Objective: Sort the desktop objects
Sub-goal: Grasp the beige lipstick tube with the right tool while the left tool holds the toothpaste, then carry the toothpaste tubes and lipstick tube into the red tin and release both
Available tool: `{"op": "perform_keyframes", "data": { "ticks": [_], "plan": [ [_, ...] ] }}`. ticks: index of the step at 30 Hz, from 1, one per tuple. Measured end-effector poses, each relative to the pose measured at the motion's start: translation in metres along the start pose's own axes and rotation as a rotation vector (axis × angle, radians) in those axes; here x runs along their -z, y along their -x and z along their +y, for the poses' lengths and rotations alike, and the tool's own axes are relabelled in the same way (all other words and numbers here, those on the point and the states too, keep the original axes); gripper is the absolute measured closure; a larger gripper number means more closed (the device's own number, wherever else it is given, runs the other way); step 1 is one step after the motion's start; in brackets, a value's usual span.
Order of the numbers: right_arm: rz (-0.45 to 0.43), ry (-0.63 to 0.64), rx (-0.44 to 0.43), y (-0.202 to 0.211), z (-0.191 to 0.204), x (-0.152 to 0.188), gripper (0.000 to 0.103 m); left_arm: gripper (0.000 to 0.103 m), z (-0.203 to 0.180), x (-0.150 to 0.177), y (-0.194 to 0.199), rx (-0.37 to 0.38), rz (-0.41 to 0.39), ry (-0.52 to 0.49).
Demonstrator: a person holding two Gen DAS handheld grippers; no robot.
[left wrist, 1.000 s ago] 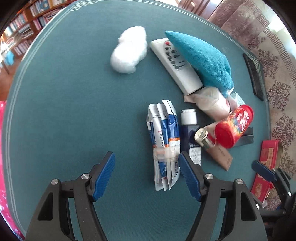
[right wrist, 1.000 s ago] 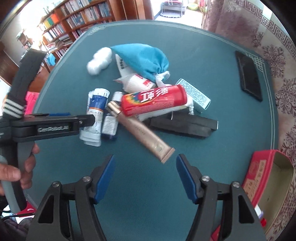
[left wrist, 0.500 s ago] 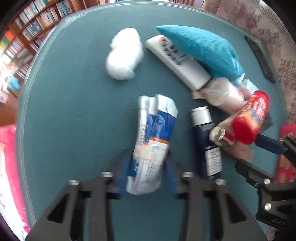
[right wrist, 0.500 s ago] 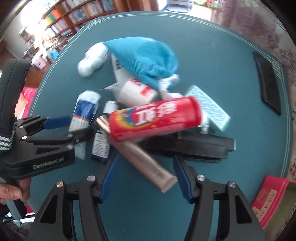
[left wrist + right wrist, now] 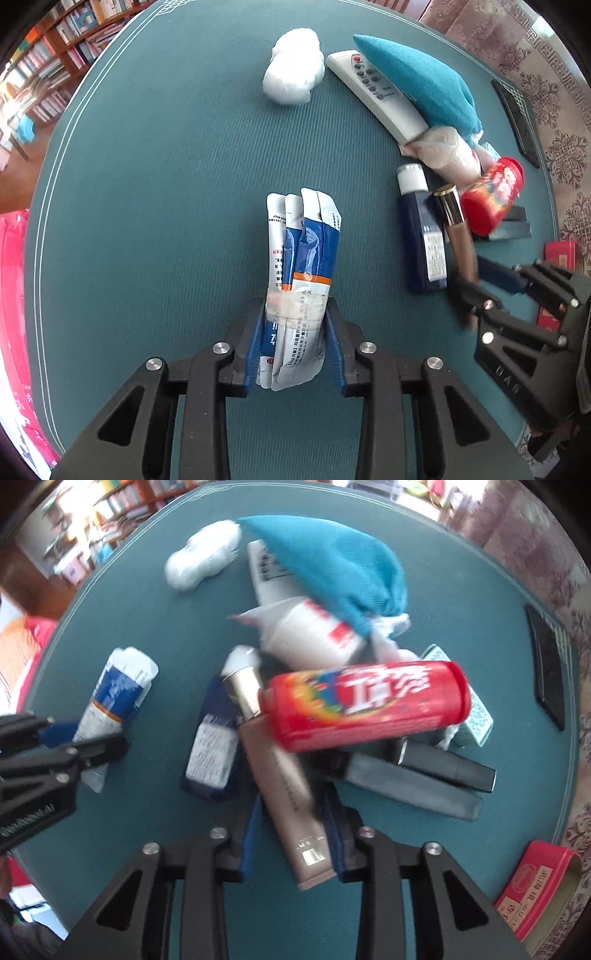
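Across the round green table (image 5: 155, 155) a heap of clutter lies to one side: a teal cloth pouch (image 5: 332, 565) draped over a white remote (image 5: 376, 92), a red can (image 5: 365, 705) lying on top, a dark blue bottle (image 5: 421, 240) and a white cotton wad (image 5: 293, 72) apart. Nearer, the left gripper (image 5: 295, 349) pinches a taped bundle of blue-and-white sachets (image 5: 301, 266), clear of the heap. Beside it the right gripper (image 5: 291, 834) has just been closing, its blue pads (image 5: 252, 840) against the flat end of a beige tube (image 5: 284, 786) whose gold cap sits under the can.
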State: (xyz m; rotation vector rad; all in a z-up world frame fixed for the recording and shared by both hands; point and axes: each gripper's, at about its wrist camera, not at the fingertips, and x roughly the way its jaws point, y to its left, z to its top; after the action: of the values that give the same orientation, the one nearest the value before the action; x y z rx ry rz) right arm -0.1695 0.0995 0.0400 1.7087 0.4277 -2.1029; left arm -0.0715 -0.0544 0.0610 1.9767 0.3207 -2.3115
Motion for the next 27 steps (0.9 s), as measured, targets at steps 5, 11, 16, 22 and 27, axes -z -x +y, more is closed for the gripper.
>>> {"op": "perform_keyframes", "data": {
  "ticks": [5, 11, 16, 22, 27],
  "plan": [
    [0.029, -0.068, -0.111, 0.007, 0.000, 0.021, 0.076, 0.070, -0.005, 0.017, 0.013, -0.007, -0.003, -0.003],
    [0.001, -0.174, -0.192, 0.033, -0.025, 0.051, 0.078, 0.070, -0.022, 0.037, 0.030, -0.012, -0.012, -0.033],
    [-0.050, -0.240, -0.207, 0.060, -0.051, 0.073, 0.092, 0.070, -0.045, 0.051, 0.048, -0.010, -0.037, -0.077],
    [-0.064, -0.298, -0.193, 0.066, -0.069, 0.124, 0.092, 0.070, -0.069, 0.068, 0.065, -0.016, -0.054, -0.119],
    [-0.079, -0.321, -0.217, 0.066, -0.085, 0.137, 0.092, 0.070, -0.084, 0.081, 0.075, -0.015, -0.065, -0.122]
  ]
}}
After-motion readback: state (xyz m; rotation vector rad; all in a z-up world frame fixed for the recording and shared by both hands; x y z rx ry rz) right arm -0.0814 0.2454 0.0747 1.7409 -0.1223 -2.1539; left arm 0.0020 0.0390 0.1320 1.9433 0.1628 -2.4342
